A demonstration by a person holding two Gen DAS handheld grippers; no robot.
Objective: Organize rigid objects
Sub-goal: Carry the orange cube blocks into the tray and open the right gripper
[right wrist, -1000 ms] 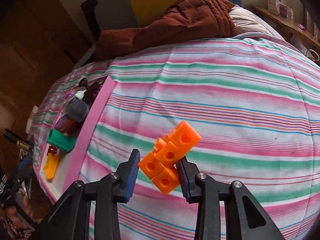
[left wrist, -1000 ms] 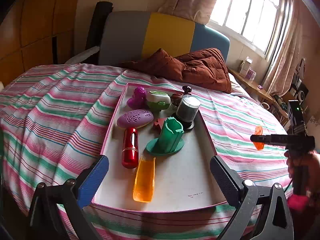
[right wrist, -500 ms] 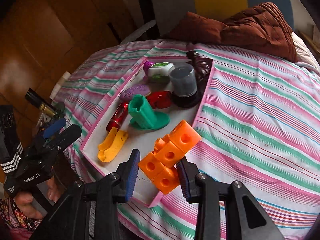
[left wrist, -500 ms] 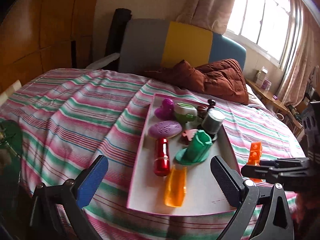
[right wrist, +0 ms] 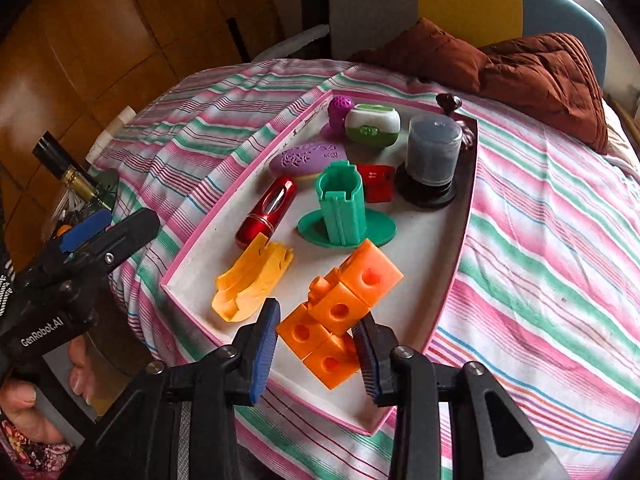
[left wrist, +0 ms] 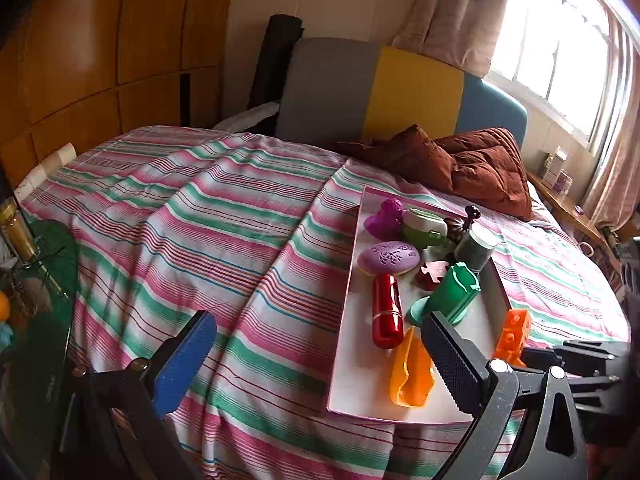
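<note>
My right gripper (right wrist: 318, 332) is shut on a cluster of orange cube blocks (right wrist: 340, 312) and holds it just above the near end of the pink-rimmed white tray (right wrist: 240, 184). In the tray lie a yellow-orange piece (right wrist: 252, 280), a red cylinder (right wrist: 268, 212), a green holder on a round base (right wrist: 344, 208), a purple oval (right wrist: 308, 158), a green-and-white box (right wrist: 372, 124) and a grey lidded tub (right wrist: 432, 152). My left gripper (left wrist: 316, 356) stands open and empty over the striped bedspread, left of the tray (left wrist: 348, 320). The orange blocks (left wrist: 514, 336) also show at the tray's right rim.
The tray rests on a bed with a pink, green and white striped cover (left wrist: 200, 220). A brown quilt (left wrist: 480, 164) lies at the headboard. A dark gold-banded bottle (right wrist: 68, 168) and a green glass side table (left wrist: 52, 248) stand off the bed's left edge. A hand (right wrist: 24, 400) holds the left gripper.
The right gripper carried the orange blocks leftward from over the bare bedspread to over the tray's near end. The left gripper swung left, so the tray now sits to its right.
</note>
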